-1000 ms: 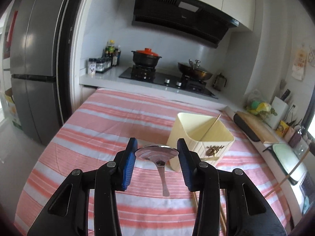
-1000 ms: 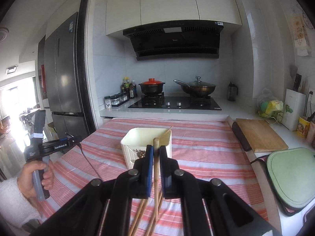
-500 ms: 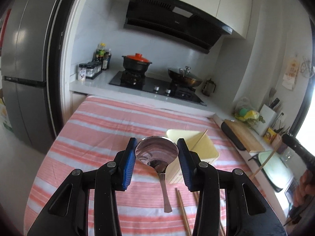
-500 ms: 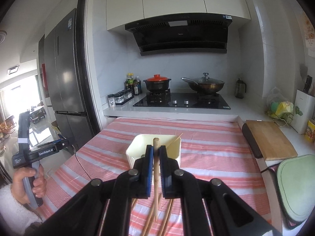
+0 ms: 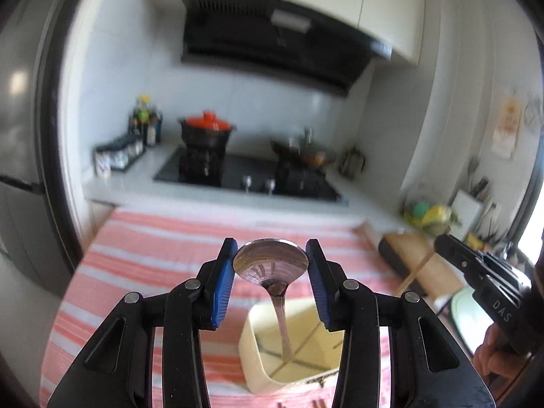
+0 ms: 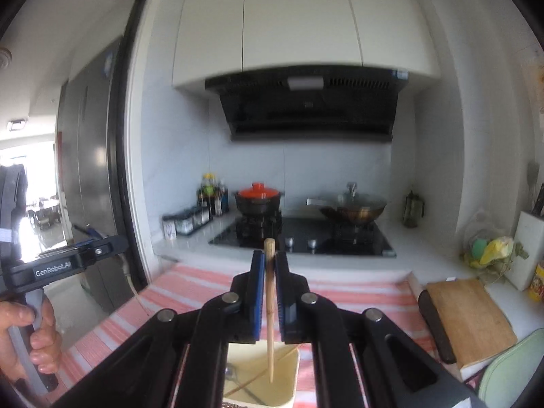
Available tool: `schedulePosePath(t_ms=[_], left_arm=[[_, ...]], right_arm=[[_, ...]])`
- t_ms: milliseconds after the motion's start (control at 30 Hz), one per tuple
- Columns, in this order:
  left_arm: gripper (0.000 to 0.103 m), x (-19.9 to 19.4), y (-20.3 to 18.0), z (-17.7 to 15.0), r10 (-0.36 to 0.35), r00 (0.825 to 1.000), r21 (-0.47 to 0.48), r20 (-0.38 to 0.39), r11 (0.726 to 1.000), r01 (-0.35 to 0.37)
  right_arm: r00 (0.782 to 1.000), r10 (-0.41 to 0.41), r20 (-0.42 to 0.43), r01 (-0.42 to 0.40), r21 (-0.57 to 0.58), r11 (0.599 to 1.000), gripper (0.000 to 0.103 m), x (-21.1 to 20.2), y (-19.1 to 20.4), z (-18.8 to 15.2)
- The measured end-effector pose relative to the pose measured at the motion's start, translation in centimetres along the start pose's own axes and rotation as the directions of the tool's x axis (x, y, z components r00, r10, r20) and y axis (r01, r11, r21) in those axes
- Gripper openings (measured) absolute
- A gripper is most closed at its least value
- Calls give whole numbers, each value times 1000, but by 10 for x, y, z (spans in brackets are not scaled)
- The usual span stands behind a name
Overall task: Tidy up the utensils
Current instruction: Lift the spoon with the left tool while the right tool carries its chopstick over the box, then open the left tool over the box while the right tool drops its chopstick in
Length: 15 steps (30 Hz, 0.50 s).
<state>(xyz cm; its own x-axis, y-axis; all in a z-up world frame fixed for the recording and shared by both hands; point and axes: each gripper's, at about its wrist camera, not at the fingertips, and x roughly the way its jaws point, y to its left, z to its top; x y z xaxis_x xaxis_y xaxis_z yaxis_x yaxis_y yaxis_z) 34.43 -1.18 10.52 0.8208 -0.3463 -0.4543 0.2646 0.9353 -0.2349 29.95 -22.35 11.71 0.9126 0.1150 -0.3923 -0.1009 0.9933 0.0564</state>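
Spoon (image 5: 271,266), clamped in the left gripper (image 5: 271,284), and chopstick (image 6: 269,309), pinched in the right gripper (image 6: 269,297), have been carried over the cream holder (image 5: 272,370), so dropping in seems next.

Red-lidded pot (image 6: 259,197) and wok (image 6: 353,207) on stove, cutting board (image 6: 471,319), fridge (image 6: 90,176)

text: "GenRobot.AI" | on: left hand-held gripper (image 6: 64,265) || text: "DAS" | on: right hand-held gripper (image 5: 489,292)
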Motion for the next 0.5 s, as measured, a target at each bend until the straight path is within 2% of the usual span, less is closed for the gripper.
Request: schedulePosePath(t_ms=[67,133,200,233,333,400,433,467,500], left_arm=[[42,35,-2,-11,-7,994,12,-112,1000,8],[42,63,-2,-20,-22,979,7,-204,1000,24],[42,86,-3,-30,-33,961,2,-276,999,35],[42,94,-5,-35,-30,953,6,-301,999,34],[43,105,-14,-48,-2,938,36,-347,999,15],[47,97,-18,-49,-1,943,35,-333,999,13],[56,88,-19,-47,-7,948,36,-320,999,20],[68,78,-19,-46,-5,952,45,-305,999,20],[72,60,-21,-44,8,960,69,-281,998,12]], right_arm=[[989,41,-141,-36,38,999,6,34,-5,-9],[960,70,-270,-50,79,996,7,66,-10,-20],[930,87,-357,-54,101,993,7,91,-13,-30],[917,88,-388,-49,108,993,7,102,-14,-35],[900,102,-424,-55,120,991,8,121,-14,-44],[895,119,-430,-60,149,987,9,123,-15,-49],[895,124,-428,-59,162,985,22,120,-16,-50],[899,120,-421,-53,167,985,28,115,-18,-50],[907,110,-406,-47,164,985,44,107,-20,-49]])
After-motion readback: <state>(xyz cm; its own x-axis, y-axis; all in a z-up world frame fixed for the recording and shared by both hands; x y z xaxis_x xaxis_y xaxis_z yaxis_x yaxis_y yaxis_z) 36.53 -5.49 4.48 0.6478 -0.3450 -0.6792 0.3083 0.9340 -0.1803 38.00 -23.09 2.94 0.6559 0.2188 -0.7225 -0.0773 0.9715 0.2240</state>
